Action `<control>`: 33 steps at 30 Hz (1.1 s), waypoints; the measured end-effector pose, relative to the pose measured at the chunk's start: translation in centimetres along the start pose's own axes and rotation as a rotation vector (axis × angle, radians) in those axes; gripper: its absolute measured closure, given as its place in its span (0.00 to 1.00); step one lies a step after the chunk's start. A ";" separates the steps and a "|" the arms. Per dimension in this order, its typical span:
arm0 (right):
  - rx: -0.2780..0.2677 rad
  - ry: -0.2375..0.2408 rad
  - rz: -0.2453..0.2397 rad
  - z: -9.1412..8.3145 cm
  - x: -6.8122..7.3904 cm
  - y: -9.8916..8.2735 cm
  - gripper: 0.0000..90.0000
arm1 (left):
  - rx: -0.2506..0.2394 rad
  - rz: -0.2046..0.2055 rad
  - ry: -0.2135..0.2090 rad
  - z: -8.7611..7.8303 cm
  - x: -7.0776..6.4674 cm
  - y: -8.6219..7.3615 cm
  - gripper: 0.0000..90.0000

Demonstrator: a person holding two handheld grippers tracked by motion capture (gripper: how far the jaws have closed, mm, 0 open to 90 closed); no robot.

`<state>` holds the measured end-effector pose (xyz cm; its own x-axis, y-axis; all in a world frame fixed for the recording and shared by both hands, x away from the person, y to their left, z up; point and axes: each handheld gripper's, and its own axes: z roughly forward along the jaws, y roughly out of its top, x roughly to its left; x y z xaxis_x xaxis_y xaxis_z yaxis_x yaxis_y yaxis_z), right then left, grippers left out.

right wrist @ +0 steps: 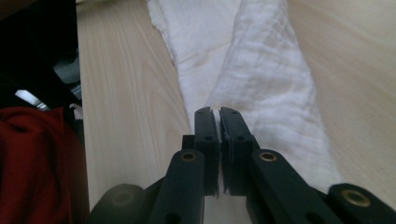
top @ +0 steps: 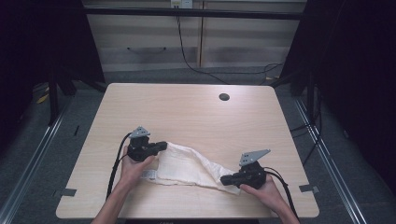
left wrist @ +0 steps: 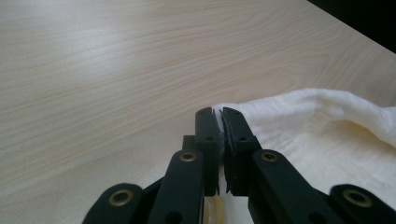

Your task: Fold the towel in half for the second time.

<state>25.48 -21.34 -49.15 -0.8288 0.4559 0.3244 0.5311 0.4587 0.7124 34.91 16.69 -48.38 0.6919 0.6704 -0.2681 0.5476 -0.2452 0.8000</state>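
Clamped shut on opposite ends of white crumpled cloth (top: 189,164): left tool (top: 163,145), right tool (top: 224,179); long axis upper-left to lower-right across pale wooden worktop (top: 196,112).

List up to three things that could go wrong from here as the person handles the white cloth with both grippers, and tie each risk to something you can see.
1. The left gripper pinches only a thin edge of the white cloth, so that edge could slip free under tension.
2. The right gripper also grips a narrow bunched end, so a pull could tug it loose.
3. The cloth lies twisted between the grippers, so it may fold unevenly.
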 end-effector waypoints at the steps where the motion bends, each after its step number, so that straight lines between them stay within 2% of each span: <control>1: 0.013 0.008 0.002 0.2 0.0 -0.1 0.96 | 0.002 0.003 0.001 0.0 0.0 0.0 0.95; 4: 0.078 0.006 0.001 0.7 0.0 -0.4 0.96 | -0.004 0.001 0.001 -0.1 0.1 0.0 0.95; 5: 0.074 0.013 0.008 0.8 -0.1 -0.5 0.97 | -0.001 0.005 0.002 -0.1 0.2 0.0 0.95; 11: 0.085 -0.053 0.003 0.5 -0.6 -0.2 0.97 | -0.014 0.009 -0.008 -0.2 0.0 0.2 0.95; 17: 0.086 -0.134 -0.001 0.3 -1.5 0.2 0.97 | -0.025 0.011 -0.017 -0.1 -0.2 0.6 0.95; 20: 0.081 -0.165 0.015 0.3 -2.1 0.5 0.97 | -0.028 0.020 -0.020 0.0 -0.5 0.8 0.95; 22: 0.068 -0.212 0.016 0.2 -2.4 0.6 0.97 | -0.026 0.036 -0.025 0.0 -0.9 1.1 0.95; 27: 0.056 -0.213 0.061 0.1 -3.3 0.8 0.97 | -0.039 0.064 -0.031 -0.6 -1.5 1.6 0.95; 33: 0.062 -0.215 0.092 0.2 -4.3 1.3 0.97 | -0.039 0.110 -0.045 -1.2 -2.6 2.1 0.95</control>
<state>29.72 -22.55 -49.72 -0.7232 0.6471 0.2413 0.6180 0.4504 0.6444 33.67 15.26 -45.37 0.7675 0.6088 -0.2007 0.4493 -0.2876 0.8458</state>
